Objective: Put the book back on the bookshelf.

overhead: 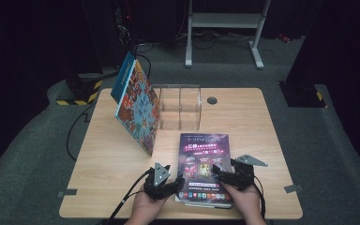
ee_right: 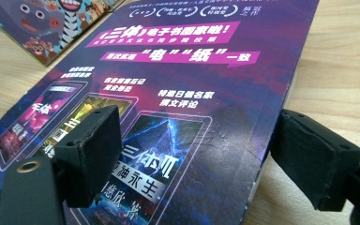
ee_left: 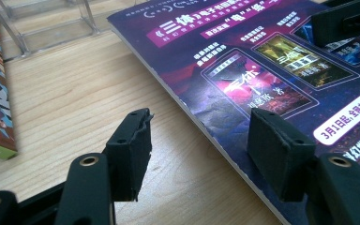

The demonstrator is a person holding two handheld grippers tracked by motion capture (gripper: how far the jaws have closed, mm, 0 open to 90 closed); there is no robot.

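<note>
1. The purple magazine (overhead: 204, 168) lies flat at lower centre of the table (overhead: 272, 140).
2. Left gripper (overhead: 166, 180) and right gripper (overhead: 229, 174) straddle its side edges, jaws apart, gripping nothing.
3. It looks thin, floppy and glossy; pinch it near the spine.

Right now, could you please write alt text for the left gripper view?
The left gripper is open, its jaws straddling the left edge of a purple magazine lying flat on the wooden table.

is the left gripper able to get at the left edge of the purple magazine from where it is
Probably yes. The left gripper has its fingers apart, straddling the purple magazine's left edge, one finger over bare table, the other over the cover; nothing lies between.
</note>
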